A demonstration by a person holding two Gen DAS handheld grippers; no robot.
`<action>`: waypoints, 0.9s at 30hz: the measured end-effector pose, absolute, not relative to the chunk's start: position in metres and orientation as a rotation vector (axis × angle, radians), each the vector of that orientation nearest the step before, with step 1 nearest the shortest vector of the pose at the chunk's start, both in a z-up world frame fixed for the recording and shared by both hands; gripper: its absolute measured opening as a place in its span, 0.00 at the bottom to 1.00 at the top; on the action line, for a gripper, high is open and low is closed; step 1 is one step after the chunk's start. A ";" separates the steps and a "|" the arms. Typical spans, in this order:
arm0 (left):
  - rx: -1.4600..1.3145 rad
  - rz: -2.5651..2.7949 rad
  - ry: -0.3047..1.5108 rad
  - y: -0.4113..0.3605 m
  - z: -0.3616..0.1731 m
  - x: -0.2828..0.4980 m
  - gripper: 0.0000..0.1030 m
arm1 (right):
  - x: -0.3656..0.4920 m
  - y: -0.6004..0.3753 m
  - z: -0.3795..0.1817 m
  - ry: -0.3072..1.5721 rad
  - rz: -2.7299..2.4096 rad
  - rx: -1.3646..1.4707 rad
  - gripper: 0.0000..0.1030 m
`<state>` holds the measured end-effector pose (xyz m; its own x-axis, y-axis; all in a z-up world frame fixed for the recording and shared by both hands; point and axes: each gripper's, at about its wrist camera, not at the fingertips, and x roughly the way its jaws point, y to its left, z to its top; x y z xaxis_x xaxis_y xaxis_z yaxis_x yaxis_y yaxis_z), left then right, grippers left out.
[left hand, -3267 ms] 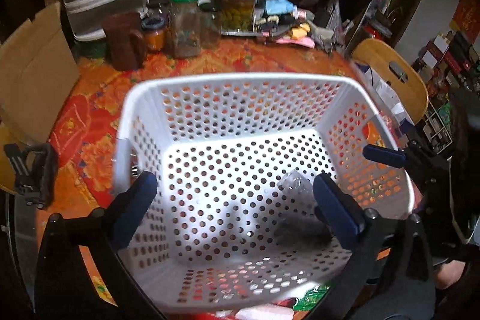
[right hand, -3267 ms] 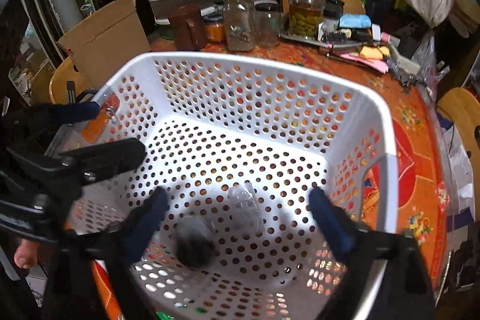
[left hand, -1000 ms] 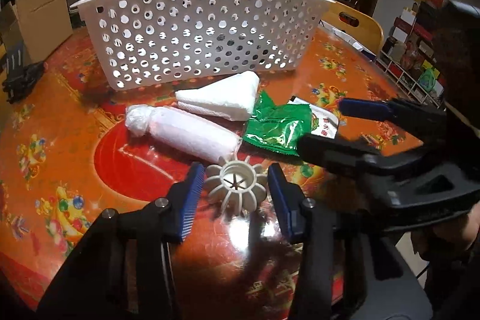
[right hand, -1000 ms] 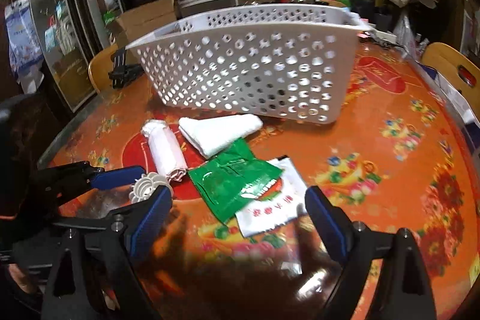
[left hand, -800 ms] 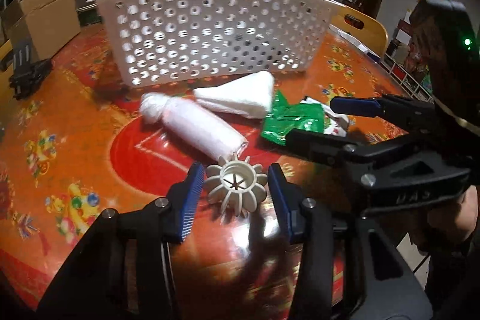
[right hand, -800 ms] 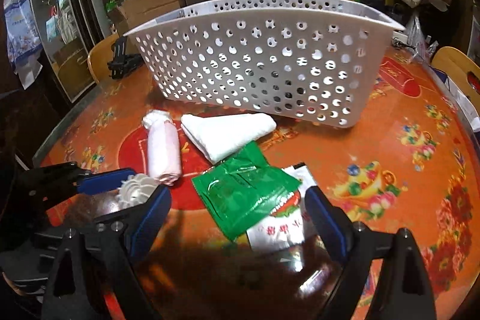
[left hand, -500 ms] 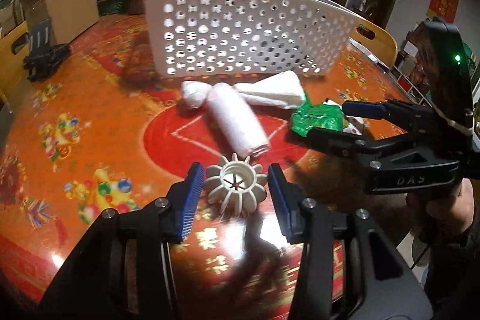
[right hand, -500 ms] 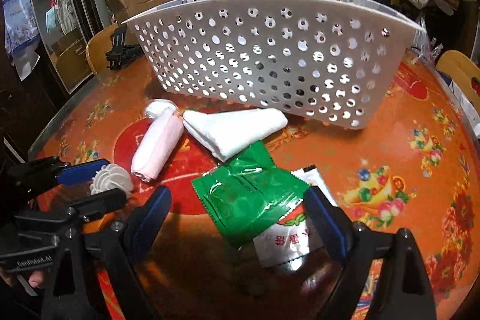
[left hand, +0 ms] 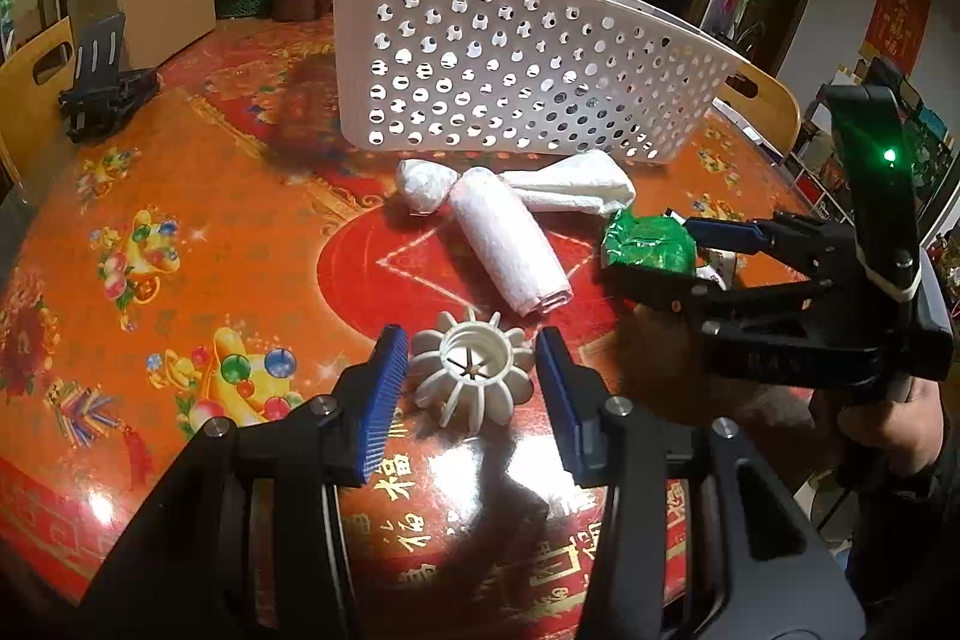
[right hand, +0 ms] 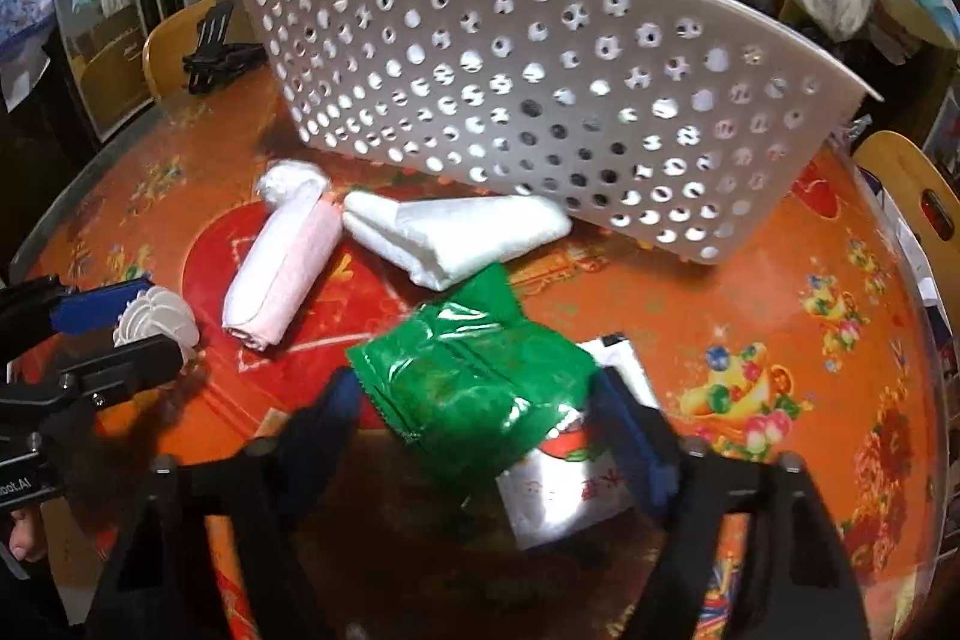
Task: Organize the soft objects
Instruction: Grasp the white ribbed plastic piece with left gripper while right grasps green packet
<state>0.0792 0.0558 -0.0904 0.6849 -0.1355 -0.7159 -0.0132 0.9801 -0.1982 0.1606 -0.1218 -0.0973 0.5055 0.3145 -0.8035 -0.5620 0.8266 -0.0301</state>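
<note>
Here, the ribbed white ball [left hand: 473, 375] sat pinched between the left gripper's [left hand: 471, 394] blue pads at 6 o'clock on the desk [left hand: 180, 244]. The pink rolled towel [left hand: 510, 244], folded white towel [left hand: 576, 187] and white basket [left hand: 510, 70] lay toward 12 o'clock. The right gripper [right hand: 480, 436], spread, straddled the green packet [right hand: 468, 382].

The right tongs [right hand: 474, 400] are motion-blurred, so whether their blue pads touch the green foil packet [right hand: 474, 382] cannot be told. That packet hides most of the white sachet [right hand: 570, 490] at 5 o'clock of it. Inside the perforated white basket [right hand: 540, 100], contents stay unreadable. The worktop [right hand: 780, 310] runs off the frame.
</note>
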 end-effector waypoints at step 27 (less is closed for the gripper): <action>-0.157 -0.067 0.749 0.042 -0.070 0.069 0.41 | 0.132 -0.174 -0.056 0.770 0.586 -0.153 0.50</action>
